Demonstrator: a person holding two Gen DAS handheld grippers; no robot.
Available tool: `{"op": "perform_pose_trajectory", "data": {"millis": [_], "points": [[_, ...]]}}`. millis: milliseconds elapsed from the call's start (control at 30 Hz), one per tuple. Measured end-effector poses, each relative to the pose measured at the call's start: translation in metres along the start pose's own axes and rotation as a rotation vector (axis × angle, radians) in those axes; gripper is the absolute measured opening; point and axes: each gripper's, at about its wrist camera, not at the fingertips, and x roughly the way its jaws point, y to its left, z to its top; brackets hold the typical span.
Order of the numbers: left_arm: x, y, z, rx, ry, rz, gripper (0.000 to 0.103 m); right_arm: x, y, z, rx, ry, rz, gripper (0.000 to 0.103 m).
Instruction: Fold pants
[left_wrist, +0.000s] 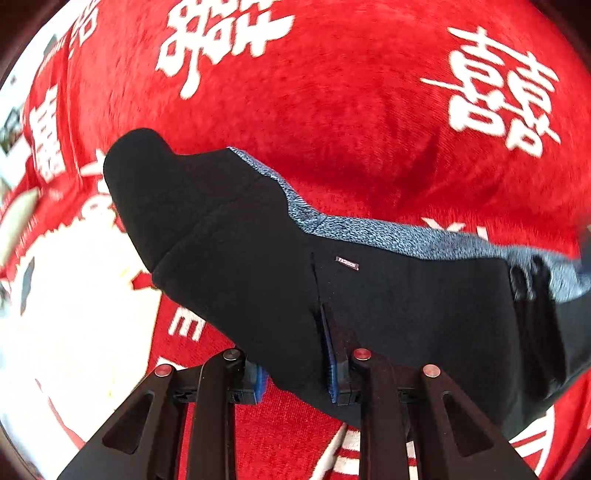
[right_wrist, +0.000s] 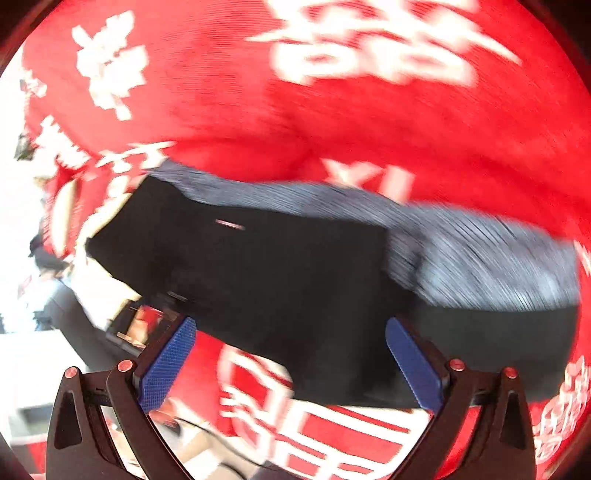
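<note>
Two grippers are working over a pair of black pants (left_wrist: 369, 306) lying across a red plush blanket (left_wrist: 369, 122) printed with white characters. The pants are showing a grey-blue knit lining (left_wrist: 388, 236) along their far edge and a small metal label (left_wrist: 347, 263) near a pocket slit.

The left gripper (left_wrist: 299, 369) is clamping a fold of the black cloth: the fabric is filling the narrow gap between its blue pads (left_wrist: 330, 354), and the garment is draping away from the grip toward the upper left, so that end seems to be lifting off the blanket. The right gripper (right_wrist: 295, 365) is hovering with its fingers wide apart; its blue pads (right_wrist: 168, 363) are sitting on either side of the near edge of the pants, pressing on nothing. The right wrist view is blurred, so whether either pad is brushing the cloth is hard to say.

The step in hand looks like carrying one end of the pants over for a fold. To do it well, the left grip should be holding both layers of cloth, not just the top one. The right gripper would do best closing on the matching edge before any further lifting, so the fold line is staying straight. Keeping both hands level should be stopping the lining from rolling outward.
</note>
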Motion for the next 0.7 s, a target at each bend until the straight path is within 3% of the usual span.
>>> {"op": "perform_pose_trajectory", "data": {"millis": [100, 267, 467, 633, 700], "points": [[-0.004, -0.01, -0.002, 0.057, -0.021, 0.028, 0.025, 0.014, 0.046, 0.043, -0.079, 0.098, 0.064, 0.103], [-0.012, -0.022, 0.001, 0.11, -0.044, 0.057, 0.025, 0.04, 0.13, 0.089, -0.214, 0.229, 0.064, 0.103], [-0.025, -0.035, 0.002, 0.144, -0.063, 0.088, 0.025, 0.079, 0.191, 0.106, -0.364, 0.363, -0.122, 0.103], [-0.028, -0.043, 0.002, 0.179, -0.078, 0.109, 0.025, 0.104, 0.192, 0.104, -0.393, 0.442, -0.243, 0.103], [-0.031, -0.043, 0.001, 0.185, -0.081, 0.106, 0.025, 0.108, 0.187, 0.105, -0.395, 0.448, -0.282, 0.096]]}}
